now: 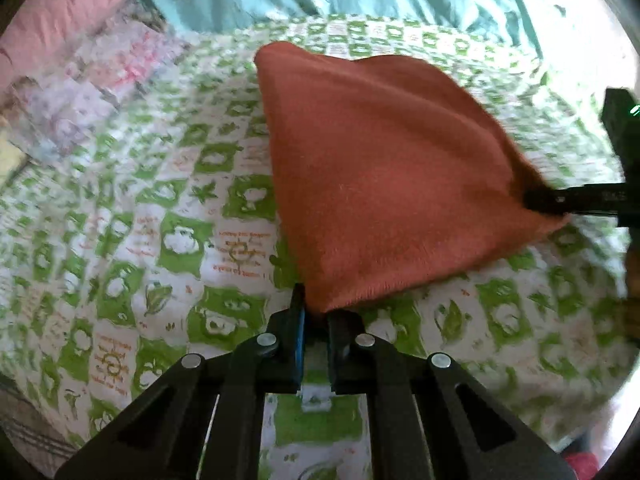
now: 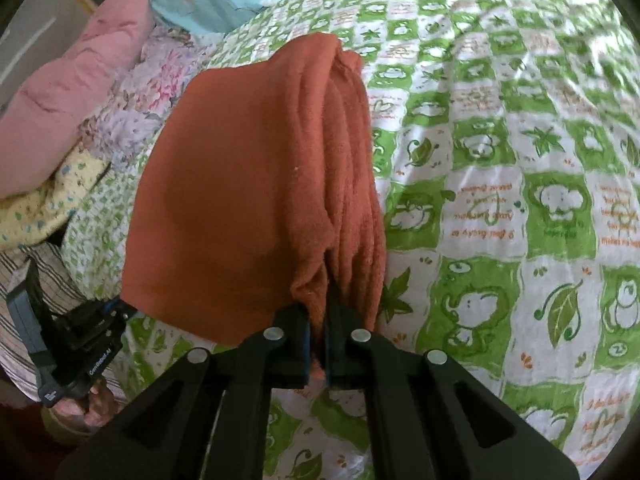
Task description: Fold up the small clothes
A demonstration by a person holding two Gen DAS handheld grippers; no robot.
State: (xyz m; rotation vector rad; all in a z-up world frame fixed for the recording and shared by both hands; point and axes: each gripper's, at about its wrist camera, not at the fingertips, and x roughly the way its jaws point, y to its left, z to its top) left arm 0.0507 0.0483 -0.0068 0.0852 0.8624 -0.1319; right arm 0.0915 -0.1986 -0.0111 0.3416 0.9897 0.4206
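Two grippers hold one rust-orange cloth [image 1: 380, 168] above the green-checked bedspread [image 1: 168, 208], whose bare spread runs wide on every side. The left gripper [image 1: 316, 316] pinches the cloth's near corner; the right gripper [image 2: 318, 320] is clamped on its bunched, layered edge.

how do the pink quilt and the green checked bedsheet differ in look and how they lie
The pink quilt is plain and puffy; the green checked bedsheet is thin, printed with green squares and writing. The quilt is bunched at the far edge; the bedsheet lies spread out, with the orange cloth over it. Both are soft bedding on one bed.
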